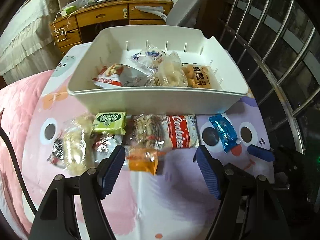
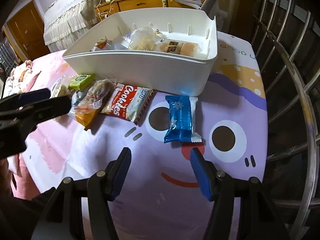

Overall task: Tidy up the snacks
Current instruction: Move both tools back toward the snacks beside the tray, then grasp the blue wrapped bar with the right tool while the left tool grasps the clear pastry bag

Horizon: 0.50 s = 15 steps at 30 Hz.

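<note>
A white bin (image 1: 156,100) (image 2: 140,70) stands on the cartoon-print cloth with several snack packs inside. In front of it lie loose snacks: a green pack (image 1: 109,123) (image 2: 81,82), a clear pack with an orange end (image 1: 147,146) (image 2: 92,104), a red-and-white Cookies pack (image 1: 181,131) (image 2: 128,102) and a blue foil pack (image 1: 225,133) (image 2: 180,119). My left gripper (image 1: 161,152) hangs open just short of the orange-ended pack, nothing between its fingers. My right gripper (image 2: 160,152) is open, below the blue pack, with its right fingertip (image 2: 195,154) near the pack's corner.
More clear and dark-wrapped packs (image 1: 74,150) lie at the left of the row. A metal railing (image 2: 296,80) curves along the right of the bed. A wooden desk (image 1: 112,18) and a grey chair (image 1: 188,6) stand behind the bin. The other gripper's dark body (image 2: 30,104) reaches in from the left.
</note>
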Each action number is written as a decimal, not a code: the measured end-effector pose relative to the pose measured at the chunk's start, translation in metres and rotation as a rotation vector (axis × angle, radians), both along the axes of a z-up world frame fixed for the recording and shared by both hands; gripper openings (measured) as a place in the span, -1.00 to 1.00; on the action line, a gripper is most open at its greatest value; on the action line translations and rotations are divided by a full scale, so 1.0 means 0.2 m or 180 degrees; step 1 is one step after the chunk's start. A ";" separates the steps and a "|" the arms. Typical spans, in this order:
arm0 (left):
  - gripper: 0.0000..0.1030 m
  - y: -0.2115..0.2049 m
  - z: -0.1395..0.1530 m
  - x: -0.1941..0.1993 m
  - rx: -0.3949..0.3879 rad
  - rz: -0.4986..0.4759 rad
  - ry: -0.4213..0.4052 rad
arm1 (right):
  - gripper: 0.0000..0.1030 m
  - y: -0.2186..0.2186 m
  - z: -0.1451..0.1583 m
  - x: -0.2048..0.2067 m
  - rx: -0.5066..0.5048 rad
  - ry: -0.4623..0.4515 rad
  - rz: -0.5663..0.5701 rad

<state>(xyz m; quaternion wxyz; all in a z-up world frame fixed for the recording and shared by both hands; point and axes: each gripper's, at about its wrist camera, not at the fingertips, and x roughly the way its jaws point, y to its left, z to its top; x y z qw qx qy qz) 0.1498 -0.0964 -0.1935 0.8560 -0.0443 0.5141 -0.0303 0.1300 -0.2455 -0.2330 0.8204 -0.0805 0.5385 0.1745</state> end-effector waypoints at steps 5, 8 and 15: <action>0.40 0.01 -0.09 0.12 -0.0005 0.0073 0.0042 | 0.20 0.00 -0.04 0.05 -0.0090 -0.0011 -0.0015; 0.40 0.02 -0.14 0.17 -0.0003 0.0137 0.0063 | 0.20 0.00 -0.07 0.08 -0.0104 0.0001 -0.0024; 0.40 0.02 -0.23 0.25 0.0057 0.0196 0.0103 | 0.20 0.01 -0.13 0.15 -0.0169 -0.0056 -0.0009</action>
